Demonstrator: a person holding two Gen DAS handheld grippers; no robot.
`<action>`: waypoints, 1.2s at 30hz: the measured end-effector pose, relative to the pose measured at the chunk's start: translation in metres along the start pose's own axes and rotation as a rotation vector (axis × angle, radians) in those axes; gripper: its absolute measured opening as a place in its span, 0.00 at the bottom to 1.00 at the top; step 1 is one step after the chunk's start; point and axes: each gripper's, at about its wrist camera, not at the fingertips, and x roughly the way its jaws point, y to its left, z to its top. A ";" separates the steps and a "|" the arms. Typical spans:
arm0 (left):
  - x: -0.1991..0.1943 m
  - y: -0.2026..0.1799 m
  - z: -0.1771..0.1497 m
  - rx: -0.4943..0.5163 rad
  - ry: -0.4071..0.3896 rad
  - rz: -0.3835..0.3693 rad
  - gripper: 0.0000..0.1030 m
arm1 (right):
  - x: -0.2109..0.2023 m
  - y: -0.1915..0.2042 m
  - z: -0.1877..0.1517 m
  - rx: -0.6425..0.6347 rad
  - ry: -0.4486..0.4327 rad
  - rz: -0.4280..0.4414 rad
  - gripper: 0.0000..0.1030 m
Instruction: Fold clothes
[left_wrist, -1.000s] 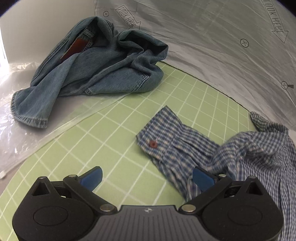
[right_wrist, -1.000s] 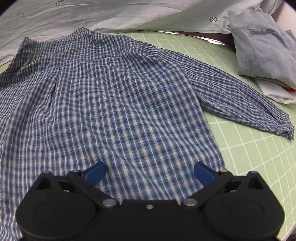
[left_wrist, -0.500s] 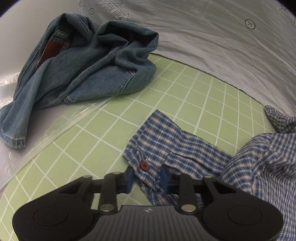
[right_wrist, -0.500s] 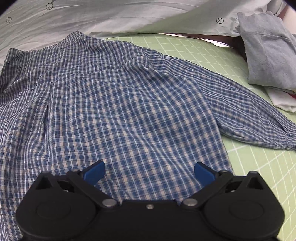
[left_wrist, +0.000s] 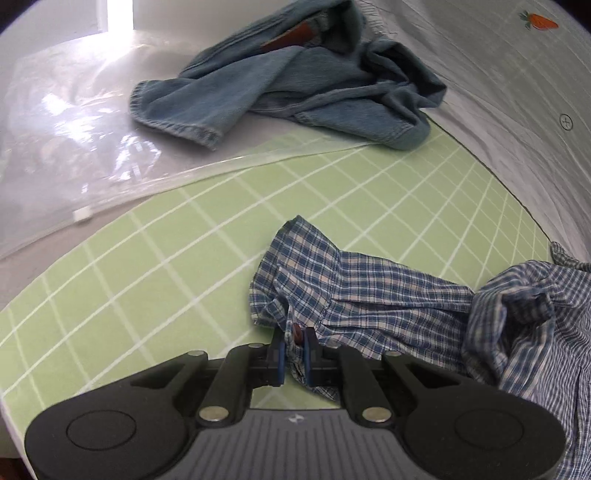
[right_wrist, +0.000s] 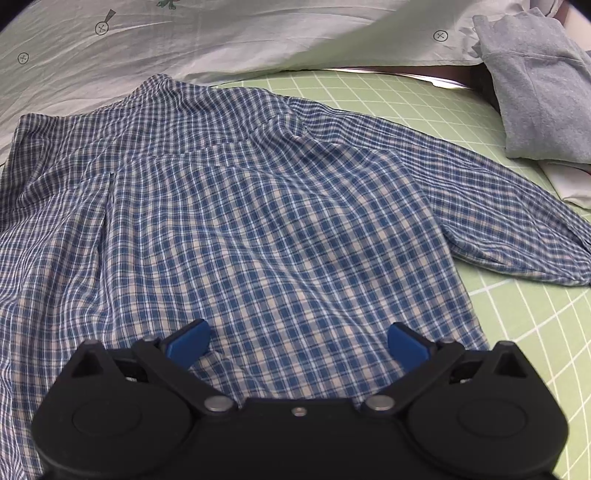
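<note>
A blue and white checked shirt (right_wrist: 258, 206) lies back-up on the green grid mat (right_wrist: 524, 325), its right sleeve (right_wrist: 517, 221) stretched toward the mat's right side. In the left wrist view the shirt's other sleeve cuff (left_wrist: 317, 284) is lifted and crumpled, and my left gripper (left_wrist: 293, 354) is shut on the cuff beside its red button (left_wrist: 296, 332). My right gripper (right_wrist: 299, 339) hovers open over the shirt's lower back, with nothing between its blue fingertips (right_wrist: 188, 339).
Crumpled blue jeans (left_wrist: 303, 81) lie at the back of the left wrist view, partly on a clear plastic bag (left_wrist: 74, 140). A folded grey garment (right_wrist: 535, 85) sits on a white one at the right. A pale printed sheet (right_wrist: 221, 37) borders the mat's far side.
My left gripper went from open to shut on the sleeve cuff and has raised and turned it. The right gripper stayed open and drifted slightly over the shirt.
</note>
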 end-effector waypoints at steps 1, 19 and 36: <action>-0.004 0.012 -0.004 -0.025 -0.001 0.012 0.10 | 0.000 0.001 0.000 -0.003 -0.001 0.003 1.00; -0.042 0.118 -0.022 -0.234 -0.073 0.158 0.10 | 0.006 0.016 0.002 -0.029 -0.030 0.029 1.00; -0.043 0.020 0.031 0.159 -0.132 0.018 0.36 | 0.000 0.023 0.023 -0.070 -0.061 0.054 1.00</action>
